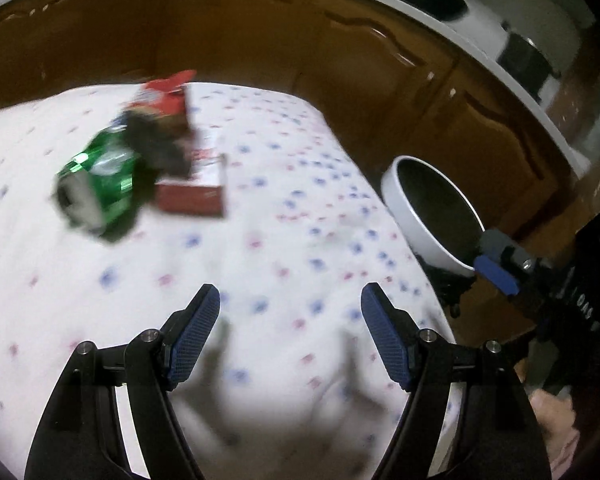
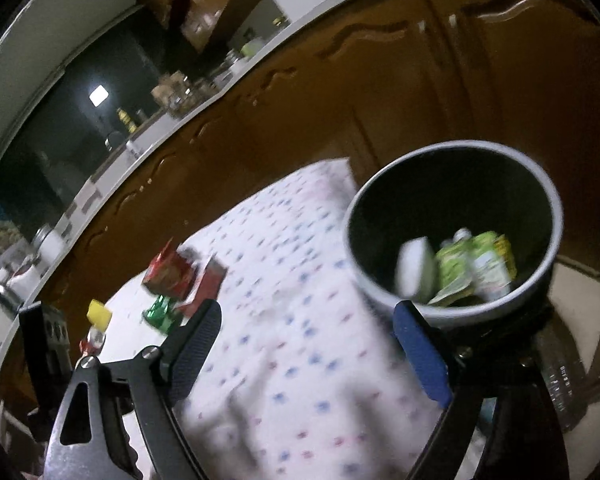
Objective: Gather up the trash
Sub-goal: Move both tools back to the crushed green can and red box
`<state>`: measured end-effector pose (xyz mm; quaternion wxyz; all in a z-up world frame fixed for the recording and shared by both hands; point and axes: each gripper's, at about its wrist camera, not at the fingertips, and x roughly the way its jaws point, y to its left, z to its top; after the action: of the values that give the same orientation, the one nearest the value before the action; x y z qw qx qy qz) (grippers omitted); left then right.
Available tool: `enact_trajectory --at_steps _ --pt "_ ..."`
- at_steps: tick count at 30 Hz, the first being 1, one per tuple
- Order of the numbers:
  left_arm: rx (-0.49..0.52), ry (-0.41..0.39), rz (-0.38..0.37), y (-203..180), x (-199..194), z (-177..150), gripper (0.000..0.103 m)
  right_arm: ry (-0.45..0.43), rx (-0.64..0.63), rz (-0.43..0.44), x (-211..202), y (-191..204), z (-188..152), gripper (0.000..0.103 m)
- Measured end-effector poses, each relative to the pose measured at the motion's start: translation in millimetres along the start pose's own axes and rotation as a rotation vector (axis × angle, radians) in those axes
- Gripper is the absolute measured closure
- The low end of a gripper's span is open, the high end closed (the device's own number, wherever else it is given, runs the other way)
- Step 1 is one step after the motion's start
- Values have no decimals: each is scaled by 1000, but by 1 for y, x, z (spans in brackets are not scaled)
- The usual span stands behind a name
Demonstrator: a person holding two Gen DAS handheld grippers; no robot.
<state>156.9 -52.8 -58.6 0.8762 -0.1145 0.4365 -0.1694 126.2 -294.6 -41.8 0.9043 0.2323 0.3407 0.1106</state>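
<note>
Two grippers in view, both with jaws spread wide and nothing between the pads. Left gripper held low over the dotted tablecloth, fingertips clear of all trash. Green can lying on its side on the cloth, well ahead of the left gripper and off to its left, open end turned toward the camera. Red carton just beyond the can and touching it; red wrapper at the far side of that cluster. Dark crumpled item between can and carton, too blurred to identify. White bin standing past the cloth's right edge, ahead and to the right of the left gripper.

Right gripper positioned at the cloth's right edge, right finger directly below the bin's near rim, contact not determinable. Inside the bin: green-labelled packets and a white piece. From this view, the can and carton well beyond the left finger. Yellow-capped bottle left of the can.
</note>
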Motion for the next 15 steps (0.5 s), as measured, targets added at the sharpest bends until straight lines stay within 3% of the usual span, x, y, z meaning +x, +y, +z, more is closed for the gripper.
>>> enact_trajectory --at_steps 15 --pt "-146 -60 103 94 -47 -15 28 142 -100 40 51 65 -43 14"
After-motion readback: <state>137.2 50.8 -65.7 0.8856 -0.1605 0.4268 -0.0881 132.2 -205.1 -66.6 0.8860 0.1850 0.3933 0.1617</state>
